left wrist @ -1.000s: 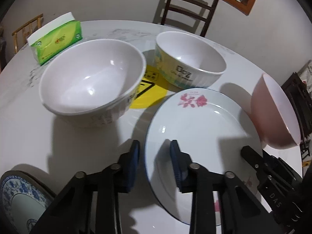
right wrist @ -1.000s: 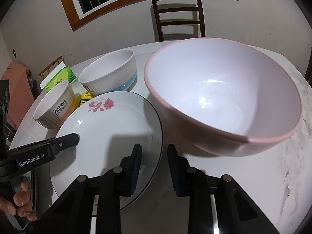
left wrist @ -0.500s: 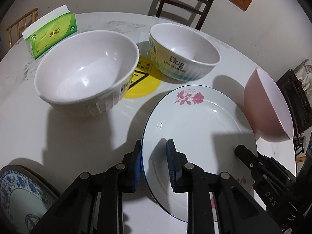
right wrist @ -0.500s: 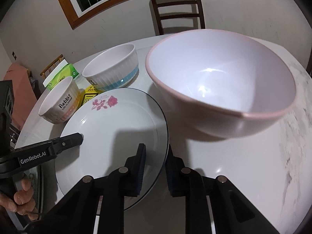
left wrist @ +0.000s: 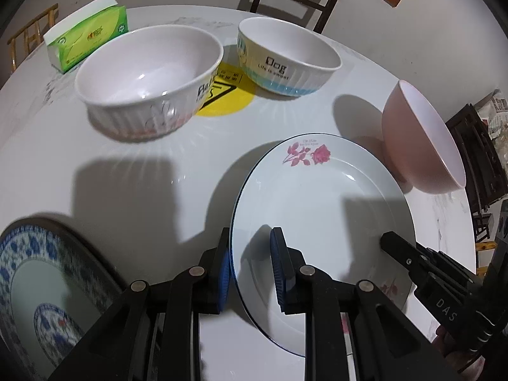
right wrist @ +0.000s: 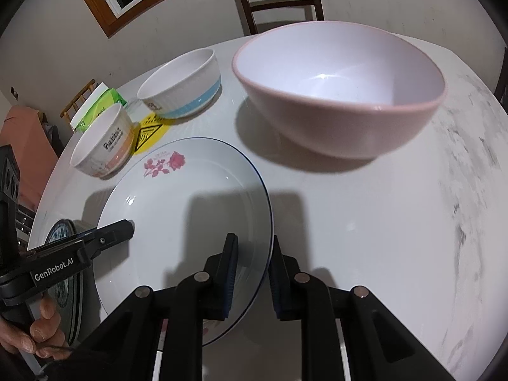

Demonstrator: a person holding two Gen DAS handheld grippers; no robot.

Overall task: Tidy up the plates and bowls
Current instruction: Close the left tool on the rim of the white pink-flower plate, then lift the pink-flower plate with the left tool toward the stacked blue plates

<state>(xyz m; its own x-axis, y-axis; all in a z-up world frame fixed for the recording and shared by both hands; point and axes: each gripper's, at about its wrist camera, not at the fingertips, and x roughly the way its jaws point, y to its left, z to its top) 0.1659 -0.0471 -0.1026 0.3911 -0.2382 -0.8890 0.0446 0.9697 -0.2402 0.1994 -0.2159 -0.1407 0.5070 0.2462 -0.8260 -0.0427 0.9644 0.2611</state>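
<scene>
Two grippers of mine pinched the rose plate [left wrist: 320,209] by opposite rims: my left gripper [left wrist: 249,265] clamped its left edge, my right gripper [right wrist: 252,273] its right edge, above the counter [left wrist: 127,197], near the pink bowl [right wrist: 343,95].

Seen from the left wrist: plate [left wrist: 320,209] at six, two bowls [left wrist: 149,79] [left wrist: 287,57] at eleven and twelve — tissue pack [left wrist: 87,49] behind.
</scene>
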